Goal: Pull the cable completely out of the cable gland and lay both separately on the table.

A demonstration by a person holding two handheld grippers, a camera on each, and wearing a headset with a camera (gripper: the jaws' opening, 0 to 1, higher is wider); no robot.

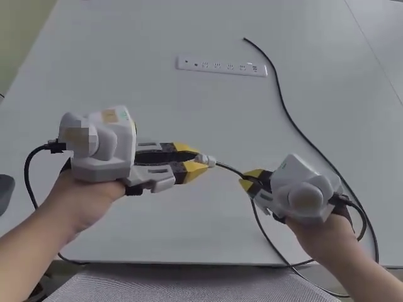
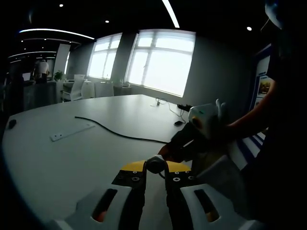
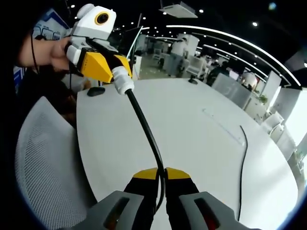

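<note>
1. A white table (image 1: 126, 56) is spread out below, with a power strip (image 1: 221, 65) lying towards its far side.
2. The cable gland (image 3: 122, 79) is clamped between the left gripper (image 2: 156, 167) jaws and held above the table.
3. The cable (image 3: 144, 122) is pinched tight by the right gripper (image 3: 161, 173), and its end is seen running into the cable gland.

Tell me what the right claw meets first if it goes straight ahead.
Probably the cable gland in the left claw, along the cable it grips; depth is unclear, and the gland sits off-centre, so it could miss.
</note>
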